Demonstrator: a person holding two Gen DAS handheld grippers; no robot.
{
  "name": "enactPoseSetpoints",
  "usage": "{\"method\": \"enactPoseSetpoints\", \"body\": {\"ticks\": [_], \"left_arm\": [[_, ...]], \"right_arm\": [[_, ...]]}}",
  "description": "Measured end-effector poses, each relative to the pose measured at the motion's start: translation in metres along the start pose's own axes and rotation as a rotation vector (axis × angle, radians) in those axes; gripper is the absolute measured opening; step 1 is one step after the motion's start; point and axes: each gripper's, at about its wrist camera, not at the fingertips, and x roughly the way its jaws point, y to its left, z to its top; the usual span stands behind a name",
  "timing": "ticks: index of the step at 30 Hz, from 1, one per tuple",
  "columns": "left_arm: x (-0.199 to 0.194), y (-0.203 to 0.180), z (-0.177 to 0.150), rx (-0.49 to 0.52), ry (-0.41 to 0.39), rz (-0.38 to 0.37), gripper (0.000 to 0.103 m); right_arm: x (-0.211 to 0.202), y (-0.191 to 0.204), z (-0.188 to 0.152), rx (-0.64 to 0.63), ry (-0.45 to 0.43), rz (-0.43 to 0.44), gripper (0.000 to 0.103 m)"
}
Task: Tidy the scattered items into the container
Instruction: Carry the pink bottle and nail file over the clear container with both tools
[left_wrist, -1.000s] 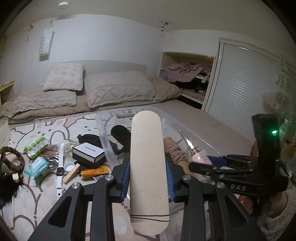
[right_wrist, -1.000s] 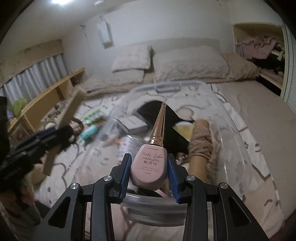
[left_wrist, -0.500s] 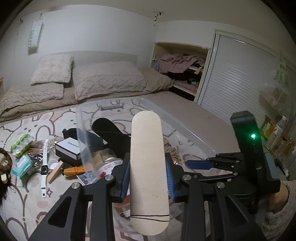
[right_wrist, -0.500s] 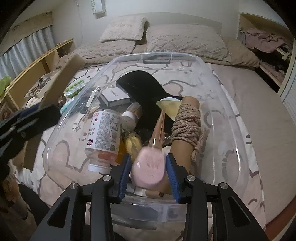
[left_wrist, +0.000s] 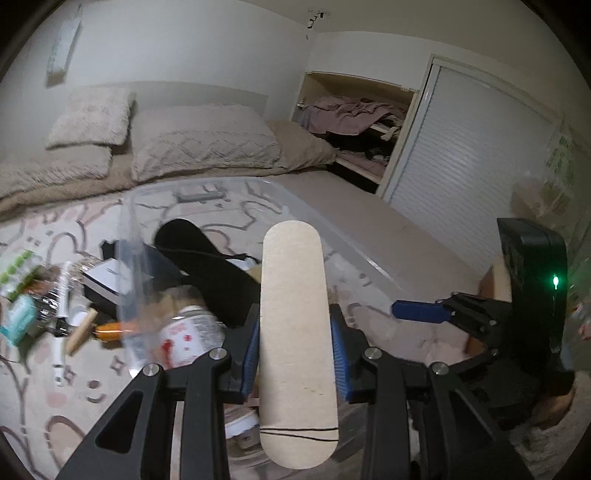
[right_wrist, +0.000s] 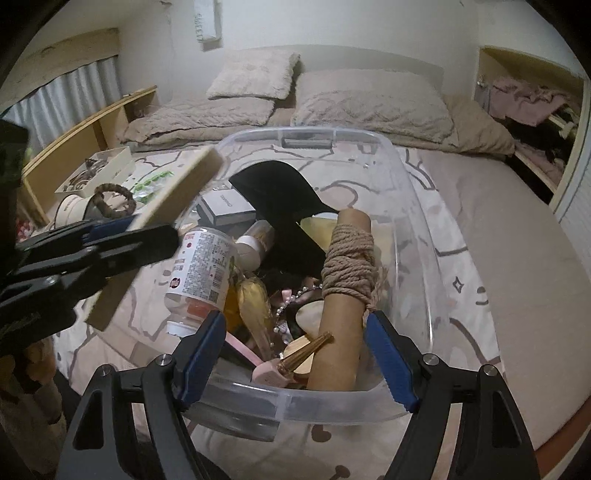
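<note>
Left of the clear container (right_wrist: 332, 404), the left gripper (left_wrist: 295, 354) stays clamped on the flat wooden board (left_wrist: 295, 332), now nearer its rim. Above it, the right gripper's (right_wrist: 295, 358) jaws are opening, empty. The pink bottle (right_wrist: 269, 371), released, lies inside: 1 item tidied.

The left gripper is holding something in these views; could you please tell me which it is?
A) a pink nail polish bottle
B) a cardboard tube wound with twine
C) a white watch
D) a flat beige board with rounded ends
D: the left gripper is shut on the flat beige board, its blue pads pressing both edges, while the tube wound with twine lies in the clear container.
</note>
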Motion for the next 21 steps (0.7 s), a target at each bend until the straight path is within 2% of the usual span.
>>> {"method": "enactPoseSetpoints", "body": {"ticks": [6, 11, 21], "left_arm": [[0.016, -0.004, 0.002, -0.021, 0.037, -0.016, 0.034], [0.032, -0.009, 0.003, -0.034, 0.070, -0.035, 0.033], [0.066, -0.007, 0.017, -0.196, 0.107, -0.069, 0.033]], "right_arm": [[-0.005, 0.000, -0.004, -0.094, -0.025, -0.021, 0.078], [-0.007, -0.009, -0.006, -0.094, -0.053, -0.017, 0.078], [-0.012, -0.028, -0.007, -0.069, -0.099, 0.009, 0.078]]}}
